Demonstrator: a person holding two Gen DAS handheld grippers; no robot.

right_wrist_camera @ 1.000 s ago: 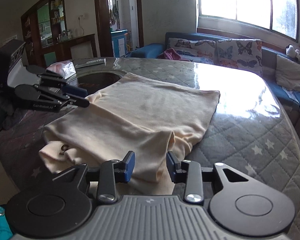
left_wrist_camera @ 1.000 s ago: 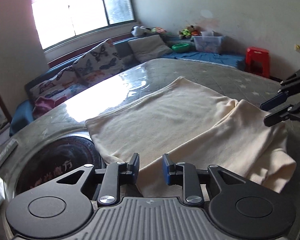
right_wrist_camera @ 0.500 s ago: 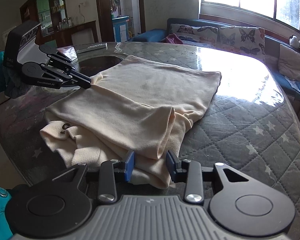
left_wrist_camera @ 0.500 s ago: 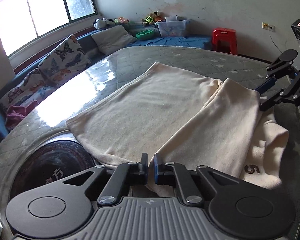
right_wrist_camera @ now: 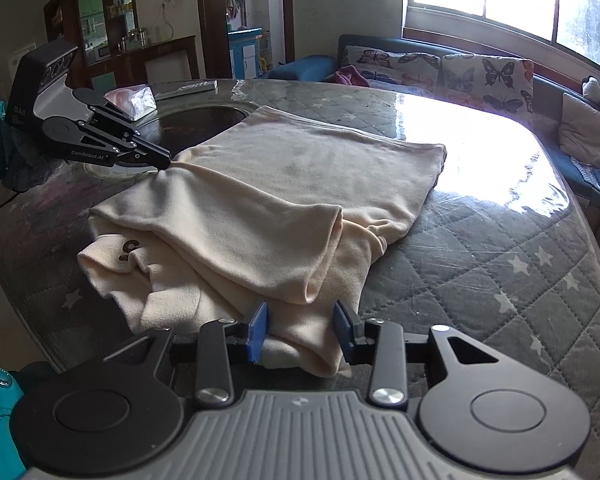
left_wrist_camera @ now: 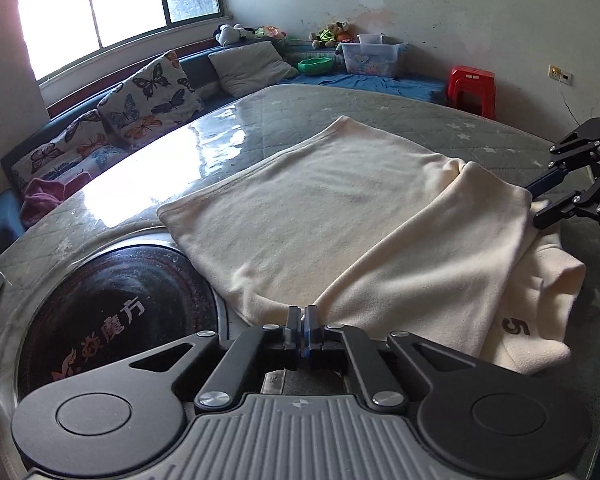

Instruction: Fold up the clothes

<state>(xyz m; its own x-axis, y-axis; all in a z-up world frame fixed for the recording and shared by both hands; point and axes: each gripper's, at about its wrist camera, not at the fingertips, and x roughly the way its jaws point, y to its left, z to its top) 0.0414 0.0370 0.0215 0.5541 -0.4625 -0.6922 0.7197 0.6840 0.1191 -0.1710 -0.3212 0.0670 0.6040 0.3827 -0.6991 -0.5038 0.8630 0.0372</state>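
A cream garment [left_wrist_camera: 340,208] lies on the quilted grey table, with one side folded over its middle. A dark printed mark [left_wrist_camera: 516,326] shows on the lower layer. My left gripper [left_wrist_camera: 303,322] is shut on the near edge of the folded layer. It also shows in the right wrist view [right_wrist_camera: 164,160], pinching the fabric. My right gripper [right_wrist_camera: 300,330] is open, with the garment's other end lying between its fingers. It shows at the right in the left wrist view [left_wrist_camera: 534,206].
A dark round inset with red lettering [left_wrist_camera: 112,312] sits in the table left of the garment. A tissue pack [right_wrist_camera: 134,100] and a remote [right_wrist_camera: 188,88] lie beyond it. A bench with butterfly cushions [left_wrist_camera: 148,96] runs under the window. A red stool [left_wrist_camera: 472,88] stands behind.
My left gripper has closed on the garment's near edge. My right gripper has moved forward so that the cloth now lies between its open fingers.
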